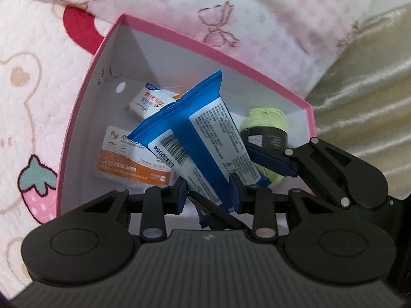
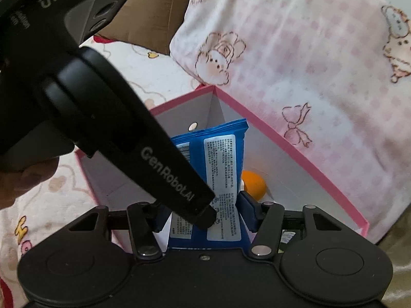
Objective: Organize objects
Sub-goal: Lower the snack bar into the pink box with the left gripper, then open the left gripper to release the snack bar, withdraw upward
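Pink cartoon bedding (image 1: 30, 82) surrounds our pink box (image 1: 84, 87), which holds tissue packs (image 1: 128, 161), green yarn (image 1: 267, 118) and an orange ball (image 2: 253, 183). Over the box, both our grippers clamp one blue packet (image 1: 205, 138): the left gripper (image 1: 209, 195) and right gripper (image 2: 203, 213) each squeeze its lower end.

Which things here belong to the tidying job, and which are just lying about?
Job:
- blue-and-white plastic packet, held by left gripper and right gripper
- pink-rimmed white cardboard box
- already inside: orange-and-white flat pack, small white pack, green yarn ball

Lying about:
- pink cartoon-print fleece blanket
- shiny beige cloth
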Action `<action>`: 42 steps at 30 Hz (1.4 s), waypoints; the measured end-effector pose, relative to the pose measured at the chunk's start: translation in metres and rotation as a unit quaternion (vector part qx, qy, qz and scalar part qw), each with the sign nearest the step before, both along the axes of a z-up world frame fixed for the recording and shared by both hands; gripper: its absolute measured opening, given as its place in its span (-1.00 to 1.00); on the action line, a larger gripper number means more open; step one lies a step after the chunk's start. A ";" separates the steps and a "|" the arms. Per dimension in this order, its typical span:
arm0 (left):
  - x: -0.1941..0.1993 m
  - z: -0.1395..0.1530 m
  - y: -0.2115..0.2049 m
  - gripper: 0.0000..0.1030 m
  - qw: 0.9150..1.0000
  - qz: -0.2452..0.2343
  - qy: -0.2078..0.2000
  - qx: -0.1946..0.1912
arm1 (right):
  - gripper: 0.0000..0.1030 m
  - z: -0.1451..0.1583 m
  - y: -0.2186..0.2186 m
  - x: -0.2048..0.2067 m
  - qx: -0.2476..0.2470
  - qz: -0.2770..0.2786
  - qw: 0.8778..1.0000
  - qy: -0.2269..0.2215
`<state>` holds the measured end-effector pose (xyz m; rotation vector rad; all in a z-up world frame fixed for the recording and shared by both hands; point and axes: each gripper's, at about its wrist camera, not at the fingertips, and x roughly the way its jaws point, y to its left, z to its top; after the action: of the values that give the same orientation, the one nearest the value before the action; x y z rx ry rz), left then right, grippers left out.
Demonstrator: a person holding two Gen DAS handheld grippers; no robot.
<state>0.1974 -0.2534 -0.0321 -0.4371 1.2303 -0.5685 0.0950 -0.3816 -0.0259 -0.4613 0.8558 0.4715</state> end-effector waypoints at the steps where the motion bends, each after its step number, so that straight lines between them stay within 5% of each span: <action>1: 0.002 -0.003 0.000 -0.39 1.000 0.006 0.004 -0.004 | 0.18 -0.002 0.000 0.003 -0.004 0.006 1.000 0.004; 7: 0.010 -0.014 -0.009 -0.39 0.998 0.025 -0.045 0.030 | 0.20 -0.014 0.002 0.017 -0.052 0.011 0.999 0.005; 9: 0.012 -0.018 -0.004 -0.39 0.999 0.030 -0.038 0.008 | 0.34 -0.021 0.001 0.013 -0.085 -0.006 0.996 -0.002; 11: 0.012 -0.020 0.000 -0.39 0.999 0.031 -0.037 -0.002 | 0.68 -0.029 0.000 0.009 -0.132 -0.043 0.990 -0.024; 13: 0.011 -0.021 0.002 -0.39 0.999 0.029 -0.043 -0.001 | 0.69 -0.033 -0.002 0.003 -0.169 -0.081 0.981 -0.042; 18: 0.010 -0.024 -0.004 -0.44 0.999 0.018 -0.044 0.008 | 0.66 -0.017 -0.022 -0.017 -0.071 -0.128 0.989 -0.034; 21: 0.006 -0.025 -0.014 -0.46 0.998 0.012 -0.053 0.032 | 0.48 -0.010 -0.032 -0.025 0.011 -0.146 0.989 -0.014; 23: 0.005 -0.027 -0.019 -0.46 0.998 0.014 -0.055 0.037 | 0.20 -0.009 -0.035 -0.028 0.057 -0.149 0.987 0.000; 24: 0.005 -0.027 -0.020 -0.45 0.998 0.016 -0.054 0.038 | -0.18 -0.011 -0.036 -0.027 0.070 -0.148 0.986 0.007; 25: 0.005 -0.026 -0.020 -0.45 0.998 0.015 -0.056 0.040 | -0.32 -0.015 -0.035 -0.027 0.071 -0.150 0.986 0.015; 29: 0.002 -0.018 -0.013 -0.39 0.997 0.010 -0.065 0.037 | -0.31 -0.023 -0.036 -0.029 0.057 -0.184 0.981 0.005; 32: -0.004 -0.011 -0.002 -0.33 0.998 0.005 -0.055 0.005 | -0.18 -0.016 -0.043 -0.044 0.113 -0.228 0.967 -0.008; 42: -0.050 0.038 0.023 -0.15 0.987 -0.016 -0.121 0.103 | 0.07 0.014 -0.011 -0.094 0.152 -0.236 0.959 -0.044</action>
<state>0.1475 -0.2303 0.0060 -0.1684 1.0509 -0.4996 0.0013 -0.3927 -0.0122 0.0127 0.7598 0.1340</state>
